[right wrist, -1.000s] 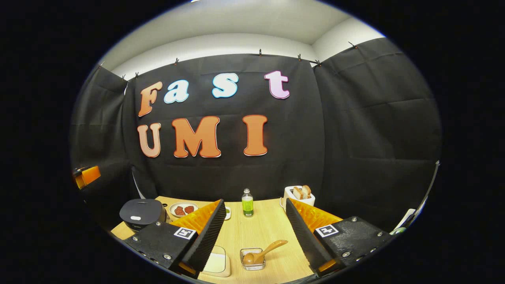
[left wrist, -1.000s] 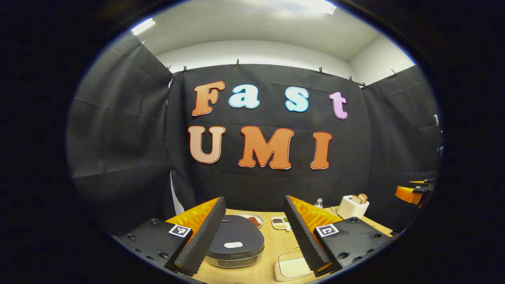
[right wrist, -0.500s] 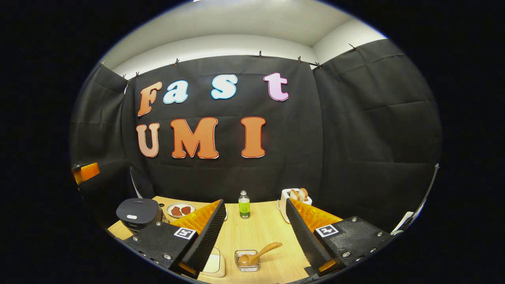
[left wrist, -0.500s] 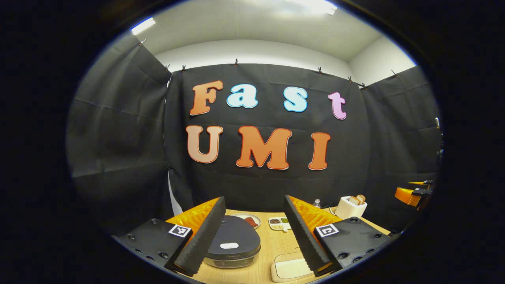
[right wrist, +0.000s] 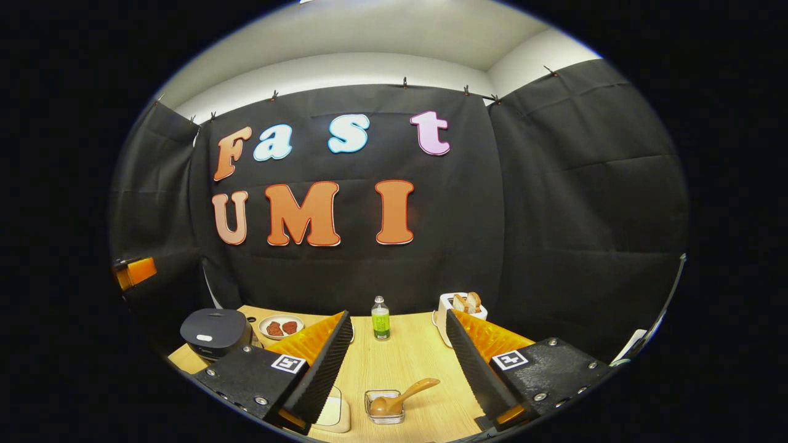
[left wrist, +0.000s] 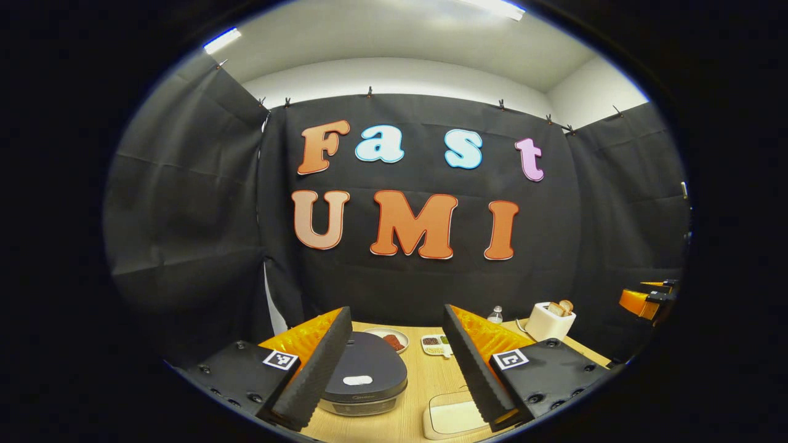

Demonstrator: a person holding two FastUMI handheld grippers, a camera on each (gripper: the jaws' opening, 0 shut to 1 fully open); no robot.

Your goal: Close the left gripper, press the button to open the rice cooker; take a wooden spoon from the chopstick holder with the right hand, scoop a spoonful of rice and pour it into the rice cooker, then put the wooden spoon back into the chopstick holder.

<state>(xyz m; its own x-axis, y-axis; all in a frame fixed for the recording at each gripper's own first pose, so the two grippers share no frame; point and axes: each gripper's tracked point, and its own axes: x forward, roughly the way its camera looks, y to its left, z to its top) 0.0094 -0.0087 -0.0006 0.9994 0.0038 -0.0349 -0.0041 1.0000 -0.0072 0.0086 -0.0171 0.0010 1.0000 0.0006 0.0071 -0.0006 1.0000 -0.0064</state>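
Both tools spread wide, left tool [left wrist: 394,369] above closed rice cooker [left wrist: 364,378], right tool [right wrist: 394,363] above wooden spoon [right wrist: 403,397]

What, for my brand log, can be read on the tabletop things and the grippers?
Rice cooker front strip: a mark, too blurred to read.
Green bottle label: too small to read.
Left gripper and right gripper tags: black-and-white square patterns, no words.
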